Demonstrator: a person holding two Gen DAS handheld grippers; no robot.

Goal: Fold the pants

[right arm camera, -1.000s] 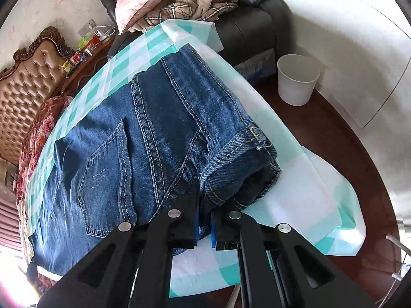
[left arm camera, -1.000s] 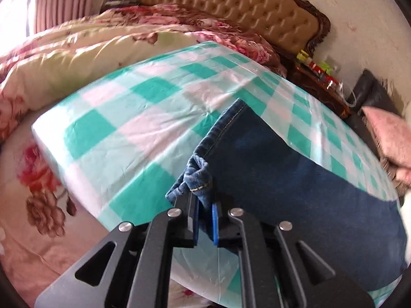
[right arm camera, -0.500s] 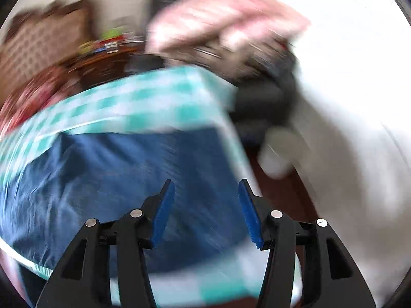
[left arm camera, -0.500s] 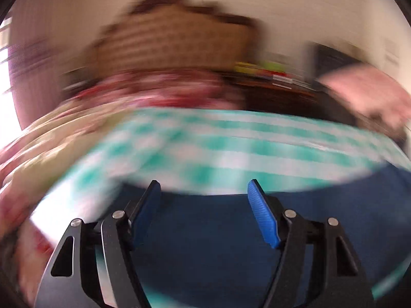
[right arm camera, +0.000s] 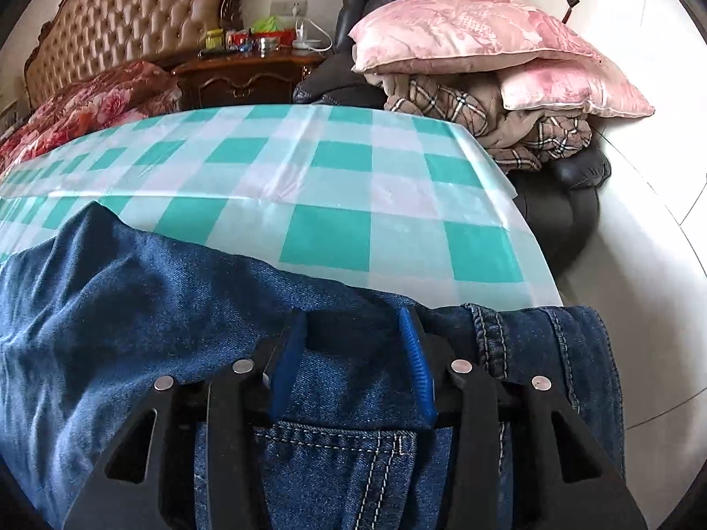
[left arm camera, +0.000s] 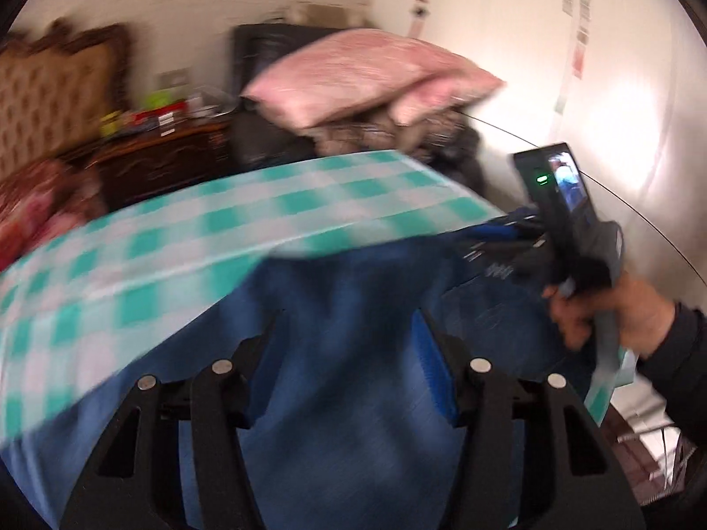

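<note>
Blue denim pants (right arm camera: 132,309) lie folded on the teal-and-white checked tablecloth (right arm camera: 327,176), along its near edge. They also show, blurred, in the left wrist view (left arm camera: 344,309). My right gripper (right arm camera: 351,353) is open and empty, its blue pads (right arm camera: 417,362) low over the denim near a stitched pocket and the waistband. My left gripper (left arm camera: 349,362) is open and empty over the pants further left. The right gripper's body and the hand holding it (left arm camera: 570,243) appear at the right of the left wrist view.
Beyond the table stand a dark sofa (right arm camera: 561,216) piled with pink pillows (right arm camera: 468,31) and plaid blankets, a wooden nightstand (right arm camera: 247,75) with small items, and a bed with a tufted headboard (right arm camera: 132,13). The table's right edge drops off to the white floor (right arm camera: 654,203).
Both grippers have let go of the denim they held a second ago and opened. Both views have swung from looking along the table to facing the far wall, low over the pants.
</note>
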